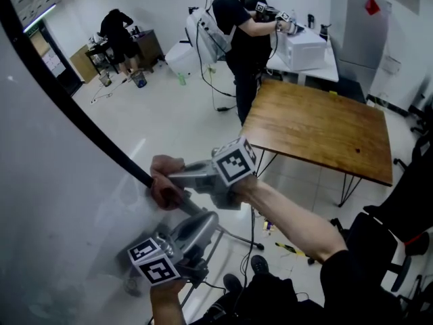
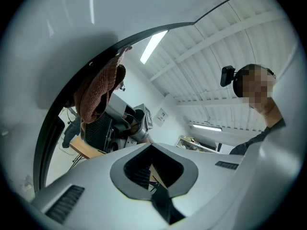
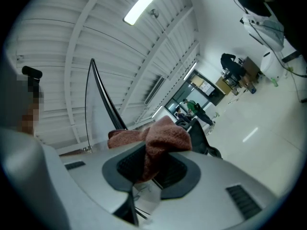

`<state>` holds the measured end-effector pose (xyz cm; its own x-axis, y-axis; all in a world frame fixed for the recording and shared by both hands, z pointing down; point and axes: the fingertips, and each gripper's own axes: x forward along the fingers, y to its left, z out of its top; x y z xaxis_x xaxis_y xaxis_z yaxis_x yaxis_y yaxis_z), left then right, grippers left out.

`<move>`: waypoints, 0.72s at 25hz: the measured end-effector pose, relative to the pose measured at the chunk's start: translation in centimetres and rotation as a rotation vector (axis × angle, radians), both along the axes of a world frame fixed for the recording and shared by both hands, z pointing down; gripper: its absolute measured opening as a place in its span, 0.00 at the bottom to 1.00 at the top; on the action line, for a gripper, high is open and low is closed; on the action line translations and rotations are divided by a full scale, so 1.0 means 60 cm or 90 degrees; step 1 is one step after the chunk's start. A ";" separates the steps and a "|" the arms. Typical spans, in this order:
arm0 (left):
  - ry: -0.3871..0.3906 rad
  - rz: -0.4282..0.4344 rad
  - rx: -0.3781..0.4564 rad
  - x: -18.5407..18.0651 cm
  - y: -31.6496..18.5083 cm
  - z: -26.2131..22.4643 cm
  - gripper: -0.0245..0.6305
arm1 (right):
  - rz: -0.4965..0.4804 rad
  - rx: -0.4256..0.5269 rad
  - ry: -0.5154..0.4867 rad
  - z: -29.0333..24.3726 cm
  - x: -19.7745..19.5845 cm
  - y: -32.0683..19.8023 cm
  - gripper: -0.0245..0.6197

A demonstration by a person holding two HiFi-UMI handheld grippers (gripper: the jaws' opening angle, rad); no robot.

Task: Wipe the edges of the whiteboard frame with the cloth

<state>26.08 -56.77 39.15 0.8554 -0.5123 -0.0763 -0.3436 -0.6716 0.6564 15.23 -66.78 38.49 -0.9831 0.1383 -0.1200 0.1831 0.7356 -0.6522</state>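
Note:
A reddish-brown cloth [image 1: 164, 189] [image 3: 158, 138] is pinched in my right gripper [image 1: 169, 181] [image 3: 144, 169] and pressed against the black whiteboard frame [image 1: 81, 117] at its lower end. The frame runs diagonally up to the left beside the white board surface [image 1: 54, 202]. In the left gripper view the cloth [image 2: 100, 90] hangs over the dark frame edge [image 2: 53, 114]. My left gripper [image 1: 206, 221] [image 2: 152, 169] sits just below the right one, jaws together with nothing between them, apart from the cloth.
A wooden table [image 1: 325, 127] on thin legs stands to the right. A standing person [image 1: 237, 26] is beyond it by a white table [image 1: 304, 46]. Another person [image 1: 122, 36] bends over at the far back. A black chair [image 1: 406, 222] is at the right edge.

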 end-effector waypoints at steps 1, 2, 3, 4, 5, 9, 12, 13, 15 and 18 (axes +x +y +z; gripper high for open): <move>0.000 0.000 -0.004 0.000 0.001 0.005 0.03 | 0.002 0.011 0.006 0.004 0.000 0.000 0.18; 0.000 0.001 -0.007 -0.001 0.002 0.010 0.03 | 0.003 0.018 0.011 0.009 0.000 -0.001 0.18; 0.000 0.001 -0.010 -0.001 0.003 0.014 0.03 | 0.003 0.013 0.015 0.017 -0.001 0.000 0.18; 0.001 0.001 -0.013 -0.001 0.004 0.019 0.03 | 0.003 0.001 0.019 0.029 -0.001 0.000 0.18; 0.002 0.001 -0.015 0.000 0.004 0.023 0.03 | 0.002 -0.009 0.024 0.041 -0.001 -0.001 0.18; 0.004 0.004 -0.023 0.004 0.005 0.044 0.03 | 0.012 -0.007 0.042 0.076 0.004 -0.001 0.18; 0.006 0.005 -0.029 0.003 0.005 0.055 0.03 | 0.027 -0.001 0.034 0.082 0.006 -0.002 0.18; 0.007 0.006 -0.032 0.003 0.006 0.058 0.03 | 0.034 0.004 0.032 0.081 0.006 -0.002 0.18; 0.008 0.006 -0.036 0.001 0.006 0.062 0.03 | 0.046 0.020 0.029 0.076 0.008 -0.002 0.18; 0.011 0.006 -0.040 -0.002 0.008 0.065 0.03 | 0.064 0.026 0.015 0.079 0.014 -0.001 0.18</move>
